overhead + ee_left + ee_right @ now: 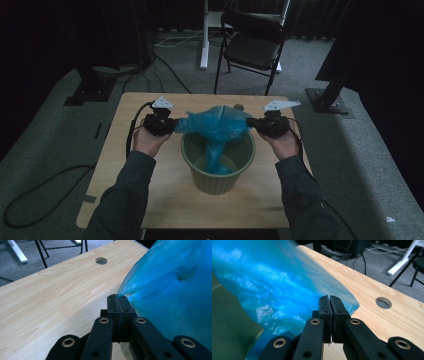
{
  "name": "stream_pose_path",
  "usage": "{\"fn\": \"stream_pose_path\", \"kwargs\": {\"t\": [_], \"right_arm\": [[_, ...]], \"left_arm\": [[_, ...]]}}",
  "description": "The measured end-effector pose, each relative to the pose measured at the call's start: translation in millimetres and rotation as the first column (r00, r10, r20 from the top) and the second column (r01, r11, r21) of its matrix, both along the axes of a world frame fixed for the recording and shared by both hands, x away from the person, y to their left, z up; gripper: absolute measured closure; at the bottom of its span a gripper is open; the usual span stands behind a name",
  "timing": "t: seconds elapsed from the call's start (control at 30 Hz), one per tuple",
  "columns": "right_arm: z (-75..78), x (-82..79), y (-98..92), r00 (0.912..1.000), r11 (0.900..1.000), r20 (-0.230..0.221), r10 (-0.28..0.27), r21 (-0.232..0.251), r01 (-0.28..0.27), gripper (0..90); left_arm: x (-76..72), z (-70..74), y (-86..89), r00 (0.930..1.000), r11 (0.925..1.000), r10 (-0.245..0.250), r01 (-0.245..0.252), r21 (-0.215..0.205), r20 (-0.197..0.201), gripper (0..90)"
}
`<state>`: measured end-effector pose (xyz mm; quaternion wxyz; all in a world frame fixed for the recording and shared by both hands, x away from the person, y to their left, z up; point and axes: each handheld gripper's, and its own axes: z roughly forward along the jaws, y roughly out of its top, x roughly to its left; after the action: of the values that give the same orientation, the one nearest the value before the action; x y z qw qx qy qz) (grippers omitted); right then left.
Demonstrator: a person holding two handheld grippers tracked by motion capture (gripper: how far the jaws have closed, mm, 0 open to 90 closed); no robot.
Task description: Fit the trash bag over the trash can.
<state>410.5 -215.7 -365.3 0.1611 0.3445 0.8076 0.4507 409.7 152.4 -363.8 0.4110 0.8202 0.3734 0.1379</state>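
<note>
Both forearms are covered by dark grey-green long sleeves (131, 175) that reach the wrists. The left gripper (172, 125) and the right gripper (250, 122) are black, each topped by a pale grey three-cornered plate (162, 102), with a black cable (131, 131) trailing off. Seen close in the gripper views, the jaws are matte black blocks on flat black link arms, with brass-coloured rivets at the pivots and small dark screw holes.

A light wooden rectangular table (150, 190) with a round cable hole (239, 107) at twelve o'clock carries a green ribbed plastic bin (216, 181) at centre.
</note>
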Motion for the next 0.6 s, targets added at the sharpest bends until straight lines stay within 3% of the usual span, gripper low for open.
{"fn": "stream_pose_path", "kwargs": {"t": [0.17, 0.4, 0.57, 0.6], "right_arm": [[-9.2, 5.5, -3.0, 0.9993, 1.000, -0.032, -0.018, -0.002, 0.018, 88.5], [-16.0, 11.9, -3.4, 0.9979, 0.999, -0.052, -0.038, 0.003, 0.039, 88.8], [-16.3, 15.4, -2.7, 0.9972, 0.998, -0.046, -0.060, 0.007, 0.060, 88.8], [-16.3, 15.4, -2.7, 0.9972, 0.998, -0.046, -0.060, 0.007, 0.060, 88.8]], "left_arm": [[9.9, -13.0, 3.2, 0.9989, 0.9995, 0.029, -0.029, -0.012, -0.038, 89.8], [17.9, -21.7, 1.2, 0.9971, 0.9985, 0.044, -0.046, -0.029, -0.061, 89.8], [22.2, -23.4, 0.7, 0.9973, 0.9939, 0.027, -0.034, -0.105, -0.069, 89.8], [22.2, -23.4, 0.7, 0.9973, 0.9939, 0.027, -0.034, -0.105, -0.069, 89.8]]}}
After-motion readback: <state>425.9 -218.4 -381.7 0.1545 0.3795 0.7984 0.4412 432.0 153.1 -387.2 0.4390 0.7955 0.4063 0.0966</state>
